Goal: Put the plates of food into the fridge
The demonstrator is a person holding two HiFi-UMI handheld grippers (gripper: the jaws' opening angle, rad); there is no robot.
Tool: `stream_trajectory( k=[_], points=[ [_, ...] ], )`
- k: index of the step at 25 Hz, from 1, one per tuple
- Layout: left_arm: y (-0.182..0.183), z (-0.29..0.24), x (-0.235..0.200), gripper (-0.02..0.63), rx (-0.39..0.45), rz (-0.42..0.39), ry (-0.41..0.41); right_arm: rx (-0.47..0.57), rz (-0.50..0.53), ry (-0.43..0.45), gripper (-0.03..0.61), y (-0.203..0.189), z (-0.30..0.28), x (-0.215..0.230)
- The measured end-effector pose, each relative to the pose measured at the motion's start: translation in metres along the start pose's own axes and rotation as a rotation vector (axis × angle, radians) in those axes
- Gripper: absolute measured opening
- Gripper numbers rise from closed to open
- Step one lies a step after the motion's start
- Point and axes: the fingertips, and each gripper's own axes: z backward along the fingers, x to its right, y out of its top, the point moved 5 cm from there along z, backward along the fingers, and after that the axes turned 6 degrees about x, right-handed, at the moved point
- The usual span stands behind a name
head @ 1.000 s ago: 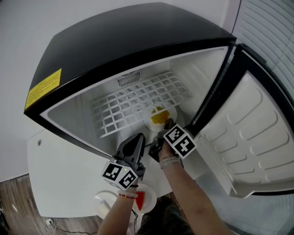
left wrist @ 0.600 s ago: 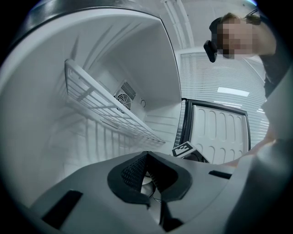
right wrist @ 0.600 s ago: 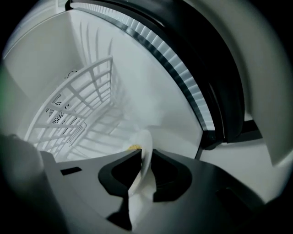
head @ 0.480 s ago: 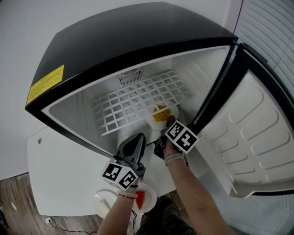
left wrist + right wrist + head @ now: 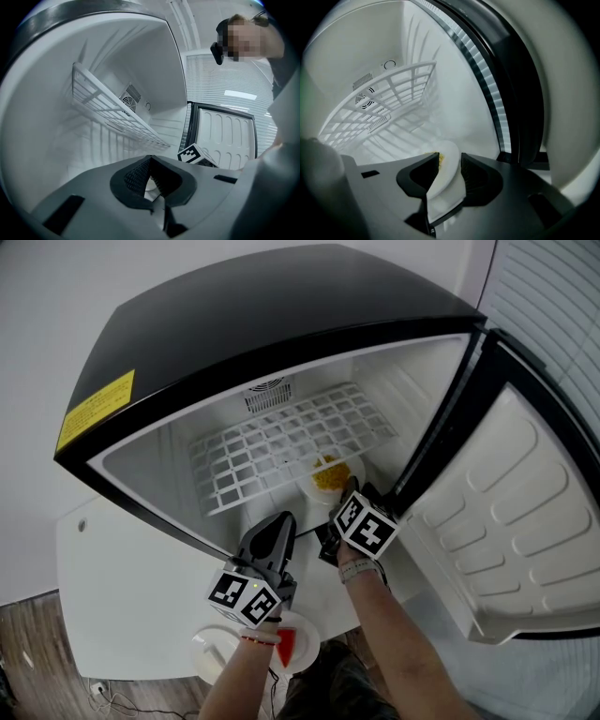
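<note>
A white plate of yellow food rests on the fridge floor under the wire shelf. My right gripper reaches into the fridge at the plate's near rim. Its jaws have just been opening and now stand open, with the plate's rim still between them in the right gripper view. My left gripper hovers level at the fridge's front edge, shut and empty. A second plate with a red slice sits on the white table below.
The fridge door hangs open on the right, close to my right arm. The black fridge top overhangs the opening. Another white dish lies beside the red-slice plate. The right gripper's marker cube shows beside the left gripper.
My right gripper has rolled and its jaws have opened off the plate's rim; the plate stays on the fridge floor. The left gripper has not moved.
</note>
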Motion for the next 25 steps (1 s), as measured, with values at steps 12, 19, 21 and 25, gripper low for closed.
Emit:
stream_trajectory(
  k=[12,19,21,25],
  points=[
    [0.009,0.006,0.015,0.006,0.031,-0.017,-0.019,0.033,0.169,0.224,0.140,0.007,0.043,-0.024],
    [0.028,0.017,0.034,0.006,0.059,-0.039,-0.032,0.073,0.313,0.392,0.140,0.015,0.096,-0.052],
    [0.033,0.023,0.039,0.006,0.063,-0.050,-0.030,0.087,0.364,0.455,0.140,0.018,0.115,-0.062],
    [0.046,0.039,0.047,0.006,0.088,-0.082,-0.014,0.101,0.380,0.572,0.138,0.023,0.150,-0.078]
  ],
)
